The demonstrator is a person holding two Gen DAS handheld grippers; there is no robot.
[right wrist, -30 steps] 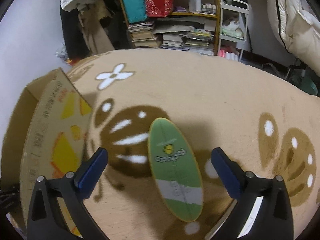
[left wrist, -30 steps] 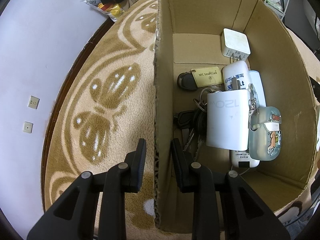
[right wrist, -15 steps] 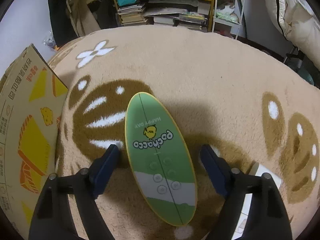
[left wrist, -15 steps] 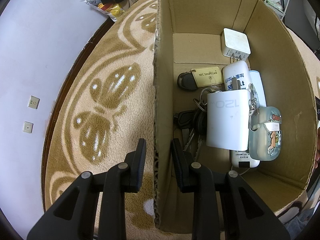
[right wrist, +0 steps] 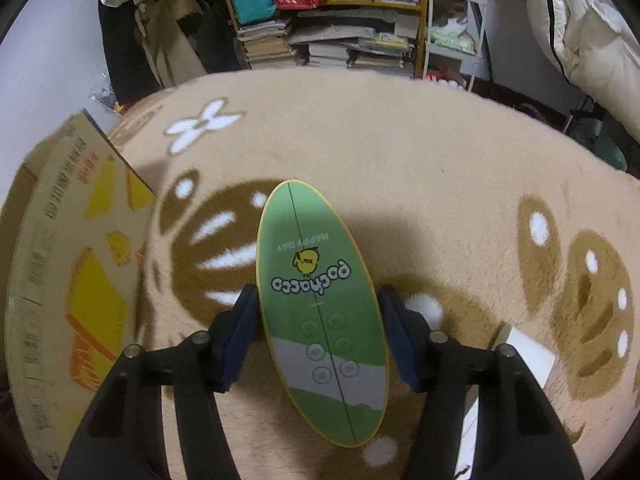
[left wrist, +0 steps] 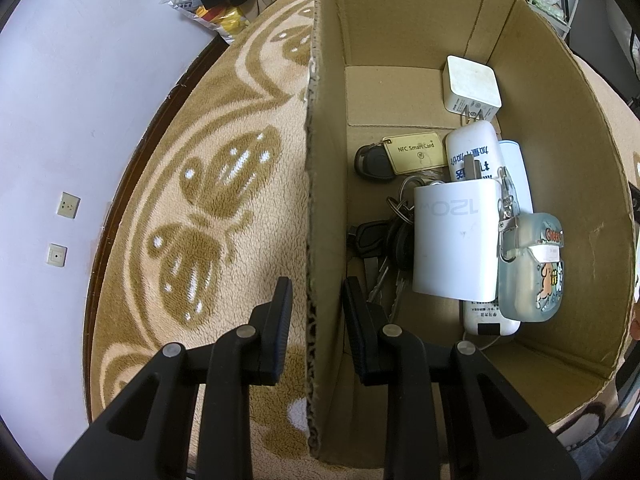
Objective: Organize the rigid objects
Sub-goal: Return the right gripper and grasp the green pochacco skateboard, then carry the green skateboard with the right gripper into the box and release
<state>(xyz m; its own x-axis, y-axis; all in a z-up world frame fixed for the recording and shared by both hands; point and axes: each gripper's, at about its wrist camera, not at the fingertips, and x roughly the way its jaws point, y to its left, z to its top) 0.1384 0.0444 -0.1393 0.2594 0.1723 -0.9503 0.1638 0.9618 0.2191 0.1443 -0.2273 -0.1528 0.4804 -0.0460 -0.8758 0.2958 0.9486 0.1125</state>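
Note:
A green oval board with a yellow chick and "HAPPY DAY" print sits between the blue pads of my right gripper, which is shut on its two long edges just above the beige carpet. The cardboard box holds a large white charger, a small white plug, keys, an NFC card tag and a clear blue case. My left gripper straddles the box's left wall, one finger outside and one inside, closed narrowly on it.
The box's printed outer side stands left of the board in the right wrist view. A white flat item lies on the carpet by the right finger. Bookshelves and bedding line the far side; a wall borders the carpet.
My right gripper moved in over the green board and closed from wide open onto its edges. The left gripper and the box stayed still.

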